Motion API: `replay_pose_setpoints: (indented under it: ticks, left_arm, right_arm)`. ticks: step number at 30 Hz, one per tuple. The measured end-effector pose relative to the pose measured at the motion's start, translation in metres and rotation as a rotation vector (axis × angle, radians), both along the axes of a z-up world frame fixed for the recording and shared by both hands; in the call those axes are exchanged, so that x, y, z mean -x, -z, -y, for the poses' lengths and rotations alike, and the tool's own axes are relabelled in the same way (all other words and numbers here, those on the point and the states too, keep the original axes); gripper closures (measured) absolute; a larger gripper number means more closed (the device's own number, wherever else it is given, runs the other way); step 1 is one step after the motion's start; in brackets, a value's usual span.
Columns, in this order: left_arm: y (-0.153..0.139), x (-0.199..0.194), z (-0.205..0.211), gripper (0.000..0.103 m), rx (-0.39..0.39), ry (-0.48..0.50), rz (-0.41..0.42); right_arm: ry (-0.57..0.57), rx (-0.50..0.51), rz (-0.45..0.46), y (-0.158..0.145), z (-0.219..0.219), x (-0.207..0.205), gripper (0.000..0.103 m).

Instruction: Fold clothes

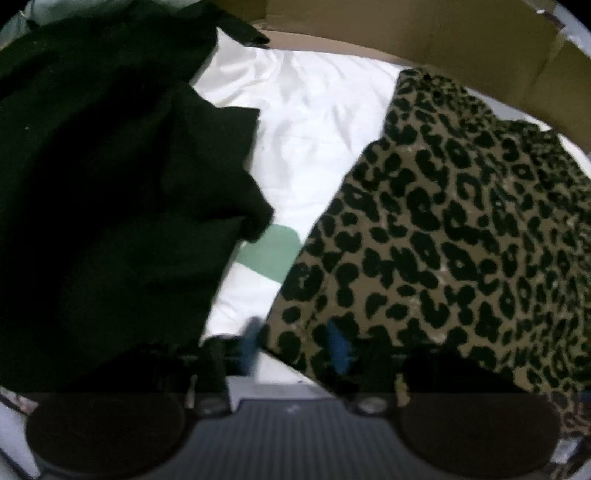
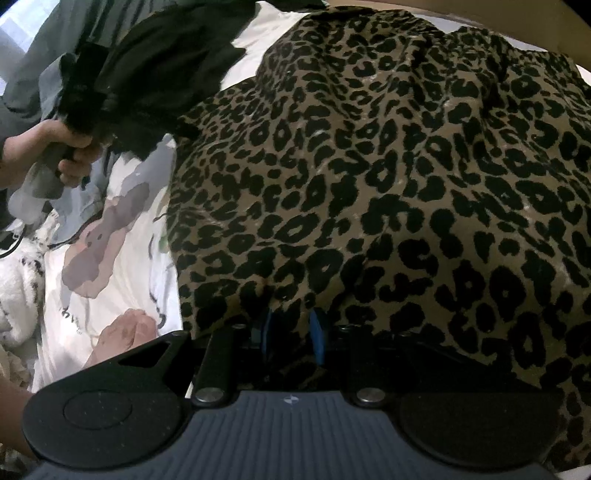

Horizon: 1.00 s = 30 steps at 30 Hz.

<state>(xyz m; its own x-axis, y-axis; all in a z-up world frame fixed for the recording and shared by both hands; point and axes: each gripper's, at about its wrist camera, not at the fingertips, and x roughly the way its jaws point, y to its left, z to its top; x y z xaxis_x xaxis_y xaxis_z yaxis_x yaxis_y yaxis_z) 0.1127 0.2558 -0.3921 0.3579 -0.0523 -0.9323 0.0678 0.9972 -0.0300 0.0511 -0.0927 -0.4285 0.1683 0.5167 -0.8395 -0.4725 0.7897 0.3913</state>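
Observation:
A leopard-print garment (image 1: 461,229) lies rumpled on the right of the white bedsheet (image 1: 314,122). A black garment (image 1: 103,177) is heaped on the left. My left gripper (image 1: 294,345) is open, with the leopard hem's corner lying across its right blue fingertip (image 1: 338,347). The black cloth covers the base of its left finger. In the right wrist view the leopard-print garment (image 2: 388,184) fills most of the frame. My right gripper (image 2: 292,330) is shut on a puckered fold of it, and the cloth hides most of its blue pads (image 2: 317,332).
A cardboard box wall (image 1: 406,29) stands along the far edge. A hand (image 2: 74,147) holds the left gripper's handle, with black cloth (image 2: 166,81) hanging by it. The sheet has a green patch (image 1: 273,254) and pinkish prints (image 2: 110,229). A fluffy spotted white item (image 2: 18,288) lies far left.

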Motion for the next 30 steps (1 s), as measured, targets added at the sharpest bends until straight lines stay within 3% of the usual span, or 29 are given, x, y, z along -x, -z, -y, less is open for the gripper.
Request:
replay_pose_setpoints:
  ticks: [1,3,15,22,27,30]
  left_arm:
    - [-0.001,0.0,-0.001,0.089,-0.006,0.0,-0.004]
    - [-0.007,0.0,-0.005,0.097,0.008,-0.019,-0.007]
    - [-0.018,-0.009,-0.008,0.098,-0.011,-0.049,-0.025]
    - [-0.014,-0.006,-0.008,0.098,-0.017,-0.068,-0.042]
    - [-0.012,-0.004,-0.008,0.098,-0.021,-0.081,-0.054]
    - [-0.01,-0.003,-0.008,0.095,-0.024,-0.089,-0.061]
  right_arm:
    - [-0.004,-0.008,-0.005,0.0,-0.001,0.001,0.08]
    - [-0.01,-0.022,-0.015,-0.002,0.001,0.001,0.08]
    - [0.152,-0.017,0.0,-0.017,0.059,-0.004,0.079]
    - [0.236,0.004,0.083,-0.029,0.088,-0.029,0.079]
    - [0.241,0.042,0.117,-0.022,0.088,-0.051,0.079]
    - [0.221,0.081,0.084,-0.008,0.083,-0.054,0.079]
